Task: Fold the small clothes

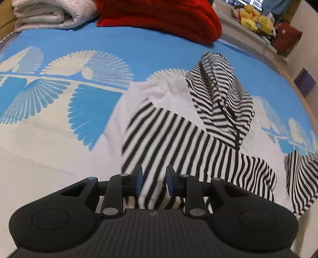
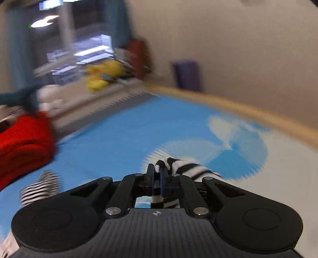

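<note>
Blue-white bedspread (image 1: 59, 49); right hand-held gripper (image 2: 157, 172) clamps striped garment (image 1: 178, 129); left hand-held gripper (image 1: 154, 178) apart.

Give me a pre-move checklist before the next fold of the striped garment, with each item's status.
1. Right tool pinching the striped garment: ok, fabric is clamped between its shut jaws.
2. Left tool gripping fabric: not ok, its blue pads stand apart over the stripes.
3. Garment flat: not ok, bunched and partly lifted.
4. Bare bedspread beside the garment: ok.
5. Red blanket and white folded blanket clear of the garment: ok.
6. Right wrist view sharp: not ok, blurred.
</note>
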A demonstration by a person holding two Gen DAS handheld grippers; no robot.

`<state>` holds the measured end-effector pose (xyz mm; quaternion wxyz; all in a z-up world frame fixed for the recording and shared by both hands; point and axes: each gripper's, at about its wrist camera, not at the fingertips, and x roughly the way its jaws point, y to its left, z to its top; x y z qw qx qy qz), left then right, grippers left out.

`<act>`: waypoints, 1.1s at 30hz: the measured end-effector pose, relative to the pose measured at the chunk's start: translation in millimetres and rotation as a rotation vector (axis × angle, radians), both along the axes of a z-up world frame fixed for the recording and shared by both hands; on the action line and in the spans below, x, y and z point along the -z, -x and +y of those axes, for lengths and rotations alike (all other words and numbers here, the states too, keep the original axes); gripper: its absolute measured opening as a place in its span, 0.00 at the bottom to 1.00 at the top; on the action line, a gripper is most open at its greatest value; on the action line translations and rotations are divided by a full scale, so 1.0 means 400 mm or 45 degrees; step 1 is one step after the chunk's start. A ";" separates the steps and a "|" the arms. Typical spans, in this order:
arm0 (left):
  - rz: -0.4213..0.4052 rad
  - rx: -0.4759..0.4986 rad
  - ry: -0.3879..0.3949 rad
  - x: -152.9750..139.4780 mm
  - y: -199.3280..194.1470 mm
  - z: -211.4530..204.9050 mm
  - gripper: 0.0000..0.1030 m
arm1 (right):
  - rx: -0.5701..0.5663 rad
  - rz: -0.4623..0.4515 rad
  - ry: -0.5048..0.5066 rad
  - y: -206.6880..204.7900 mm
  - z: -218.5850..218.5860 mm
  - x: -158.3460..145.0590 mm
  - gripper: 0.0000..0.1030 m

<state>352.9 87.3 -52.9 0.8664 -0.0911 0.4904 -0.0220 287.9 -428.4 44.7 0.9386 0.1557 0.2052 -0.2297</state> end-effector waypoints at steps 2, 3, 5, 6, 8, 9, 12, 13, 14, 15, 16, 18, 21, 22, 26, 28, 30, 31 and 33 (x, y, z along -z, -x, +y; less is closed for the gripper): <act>-0.013 -0.023 0.012 -0.011 0.004 0.024 0.27 | -0.147 -0.058 0.061 0.020 0.132 -0.057 0.05; -0.016 -0.037 0.017 -0.015 0.005 0.035 0.27 | -0.259 -0.085 0.062 0.026 0.199 -0.075 0.05; -0.017 -0.061 0.025 -0.019 0.007 0.055 0.27 | -0.626 -0.087 0.070 0.033 0.365 -0.087 0.07; -0.017 -0.067 0.026 -0.020 0.008 0.062 0.27 | -0.800 -0.057 0.078 0.037 0.439 -0.077 0.09; -0.020 -0.074 0.023 -0.023 0.011 0.075 0.27 | -1.142 0.063 0.051 0.047 0.573 -0.015 0.26; -0.020 -0.077 0.020 -0.023 0.013 0.080 0.27 | -1.258 0.128 0.043 0.054 0.618 0.028 0.33; -0.012 -0.089 0.025 -0.019 0.014 0.090 0.27 | -1.309 0.410 0.010 0.049 0.675 0.143 0.33; -0.005 -0.091 0.029 -0.015 0.011 0.089 0.27 | -1.305 0.459 -0.024 0.041 0.667 0.159 0.33; 0.002 -0.090 0.035 -0.011 0.009 0.086 0.27 | -1.277 0.481 -0.054 0.034 0.652 0.166 0.34; 0.009 -0.087 0.042 -0.006 0.005 0.081 0.27 | -1.235 0.492 -0.084 0.026 0.633 0.168 0.36; 0.017 -0.084 0.053 0.000 0.002 0.073 0.27 | -1.204 0.496 -0.110 0.014 0.612 0.166 0.37; 0.029 -0.072 0.091 0.012 -0.005 0.055 0.27 | -1.121 0.504 -0.122 -0.003 0.557 0.165 0.37; 0.041 -0.062 0.128 0.026 -0.015 0.026 0.27 | -0.934 0.543 -0.160 -0.022 0.461 0.183 0.37; 0.044 -0.057 0.120 0.030 -0.019 0.015 0.27 | -0.887 0.559 -0.170 -0.009 0.443 0.193 0.37; 0.083 -0.052 0.047 0.064 -0.031 -0.015 0.37 | -0.639 0.671 -0.163 -0.021 0.330 0.247 0.38; 0.113 -0.055 0.009 0.085 -0.034 -0.018 0.39 | -0.530 0.694 -0.205 -0.021 0.281 0.264 0.38; 0.133 -0.061 -0.008 0.099 -0.034 -0.017 0.39 | -0.450 0.675 -0.280 -0.018 0.237 0.269 0.38; 0.133 -0.059 -0.008 0.101 -0.035 -0.016 0.39 | -0.425 0.660 -0.299 -0.013 0.222 0.268 0.38; 0.118 -0.037 -0.014 0.097 -0.032 -0.023 0.38 | -0.412 0.644 -0.299 -0.014 0.216 0.264 0.38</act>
